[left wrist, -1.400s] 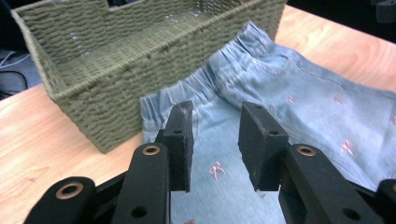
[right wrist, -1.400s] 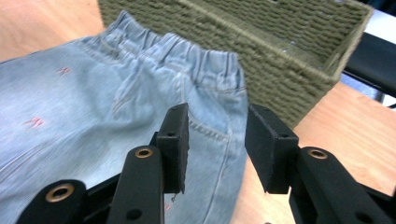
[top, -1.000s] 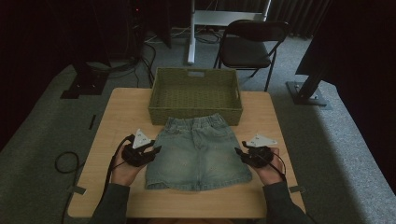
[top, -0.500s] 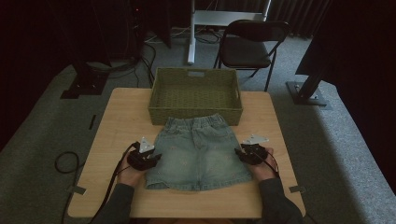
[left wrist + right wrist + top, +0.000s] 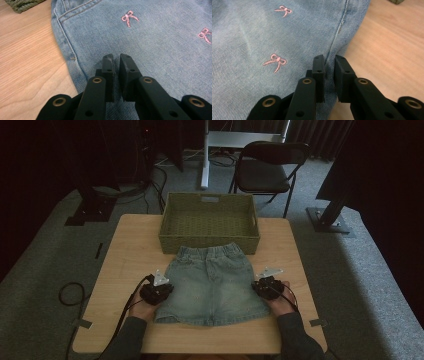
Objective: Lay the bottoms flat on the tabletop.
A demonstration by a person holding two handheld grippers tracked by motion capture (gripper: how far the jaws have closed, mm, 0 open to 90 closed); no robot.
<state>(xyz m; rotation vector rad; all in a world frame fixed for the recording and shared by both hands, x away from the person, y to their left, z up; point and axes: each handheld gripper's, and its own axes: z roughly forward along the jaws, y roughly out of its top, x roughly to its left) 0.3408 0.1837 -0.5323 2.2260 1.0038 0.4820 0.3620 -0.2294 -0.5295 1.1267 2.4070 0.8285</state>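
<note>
The denim skirt [image 5: 212,285] lies flat in the middle of the surface [image 5: 125,250], waistband touching the near wall of the woven basket [image 5: 209,242], hem toward the person, so its long axis runs straight from the person out to that basket. Little pink bows [image 5: 275,61] dot the cloth. Now look at the side seams, because that's where the action is: the left gripper [image 5: 157,290] sits on the skirt's left edge, the right gripper [image 5: 267,287] on its right edge, level with each other, about two thirds of the way down from the waistband. In the left gripper view the jaws have just been closing, and they stand nearly together with only a thin slit between the pads, pinching down on the denim just inside the seam; it reads as a hold on the fabric, though how much cloth is caught I can't quite tell. In the right gripper view, same story: jaws just been closing, almost shut, with the side seam running right up between them, bare wood just beside. Neither hand is nearer; the skirt lies squarely between both. My guess is a symmetric lift or fold, carrying the garment away along its length toward the basket beyond.
</note>
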